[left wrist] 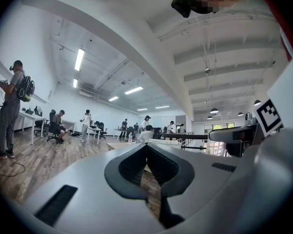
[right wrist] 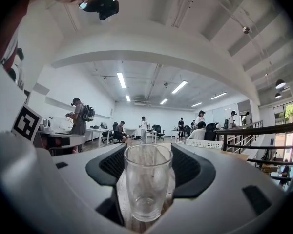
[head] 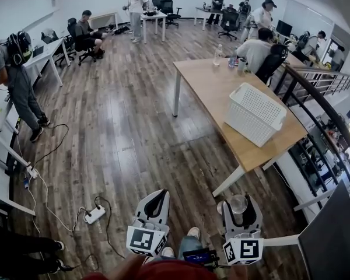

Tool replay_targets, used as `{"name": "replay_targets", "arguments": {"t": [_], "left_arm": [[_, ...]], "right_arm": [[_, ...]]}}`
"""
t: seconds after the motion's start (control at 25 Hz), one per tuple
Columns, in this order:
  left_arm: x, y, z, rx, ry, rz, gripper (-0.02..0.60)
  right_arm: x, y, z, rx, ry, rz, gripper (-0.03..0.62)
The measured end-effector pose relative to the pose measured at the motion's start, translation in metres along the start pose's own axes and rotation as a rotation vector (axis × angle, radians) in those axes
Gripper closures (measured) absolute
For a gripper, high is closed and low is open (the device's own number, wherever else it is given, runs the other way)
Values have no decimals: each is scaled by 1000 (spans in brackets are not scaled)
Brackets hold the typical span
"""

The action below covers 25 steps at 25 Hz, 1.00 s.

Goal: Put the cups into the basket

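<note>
A clear glass cup (right wrist: pixel 147 179) stands upright between the jaws of my right gripper (right wrist: pixel 147 152), which is shut on it. In the head view the same cup (head: pixel 238 203) shows from above in the right gripper (head: pixel 240 210), low and right of centre. My left gripper (head: pixel 158 196) is beside it to the left, its jaws meeting at the tips with nothing between them; the left gripper view shows the tips (left wrist: pixel 146 146) touching. The white perforated basket (head: pixel 254 112) sits on the near end of a wooden table (head: pixel 216 89), well ahead and to the right. It also shows small in the right gripper view (right wrist: pixel 205 144).
Bottles (head: pixel 217 55) stand at the table's far end, where a person (head: pixel 254 48) sits. A dark railing (head: pixel 321 98) runs along the right side. A power strip (head: pixel 94 214) with cables lies on the wooden floor to the left. Other people stand at desks around the room.
</note>
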<state>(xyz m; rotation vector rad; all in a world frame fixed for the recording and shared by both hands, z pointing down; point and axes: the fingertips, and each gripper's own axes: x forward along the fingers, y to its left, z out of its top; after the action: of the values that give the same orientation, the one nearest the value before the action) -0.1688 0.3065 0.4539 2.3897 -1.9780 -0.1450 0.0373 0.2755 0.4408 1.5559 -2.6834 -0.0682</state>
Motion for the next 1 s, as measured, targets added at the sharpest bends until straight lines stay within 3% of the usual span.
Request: {"name": "replay_targets", "arguments": {"t": [1.0], "left_arm": [[139,-51,-7,36,58,-77,574]], "right_arm": [[63,-118,-12,39,28,-50,309]]}}
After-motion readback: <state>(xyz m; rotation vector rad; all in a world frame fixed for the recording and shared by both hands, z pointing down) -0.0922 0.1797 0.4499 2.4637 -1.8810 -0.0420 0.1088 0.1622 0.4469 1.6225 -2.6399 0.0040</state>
